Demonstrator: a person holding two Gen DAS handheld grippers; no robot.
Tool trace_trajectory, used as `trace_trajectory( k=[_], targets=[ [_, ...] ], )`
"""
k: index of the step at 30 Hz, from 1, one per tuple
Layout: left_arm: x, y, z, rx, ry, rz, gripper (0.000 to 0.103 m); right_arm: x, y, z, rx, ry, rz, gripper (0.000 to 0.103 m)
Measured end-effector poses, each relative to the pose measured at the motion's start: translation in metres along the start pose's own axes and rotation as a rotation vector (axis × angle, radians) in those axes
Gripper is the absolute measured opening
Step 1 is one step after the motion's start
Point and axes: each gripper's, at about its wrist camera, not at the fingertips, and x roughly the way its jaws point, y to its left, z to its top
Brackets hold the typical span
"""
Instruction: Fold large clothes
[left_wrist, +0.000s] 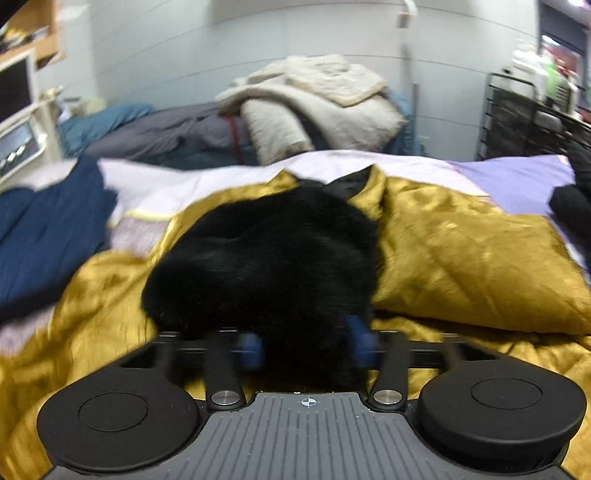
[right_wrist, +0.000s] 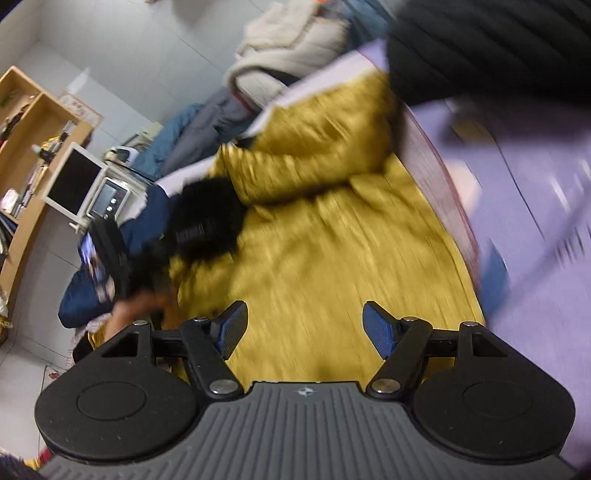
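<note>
bed (left_wrist: 517, 177) with a lilac sheet has a gold jacket (left_wrist: 461, 251) spread across it, navy clothes (left_wrist: 48, 229) on its left edge

You see a yellow jacket (left_wrist: 461, 258) of glossy, satin-like quilted cloth, its black fur trim (left_wrist: 266, 266) fluffy and matt. Under it lies a smooth matt lilac sheet (left_wrist: 517, 177). Beside it, the navy garment (left_wrist: 44, 236) looks soft and dull. Your left gripper (left_wrist: 304, 349) has matt black plastic arms, 2 shiny metal bolts and blue textured pads (right_wrist: 376, 328). The shelf (right_wrist: 33, 107) is pale wood.
</note>
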Motion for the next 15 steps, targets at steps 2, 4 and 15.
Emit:
trace_trajectory(
  k=[2, 4, 15],
  targets=[
    [-0.012, 0.006, 0.016, 0.044, -0.04, 0.014, 0.053, 0.0, -0.005, -0.005, 0.024, -0.001, 0.01, 0.074],
    [-0.037, 0.017, 0.039, 0.084, -0.136, 0.074, 0.051, 0.004, -0.003, -0.005, 0.015, 0.002, 0.01, 0.074],
    [-0.103, 0.111, 0.044, -0.03, -0.115, 0.218, 0.091, 0.024, 0.029, 0.002, -0.098, 0.032, 0.034, 0.074]
  ],
)
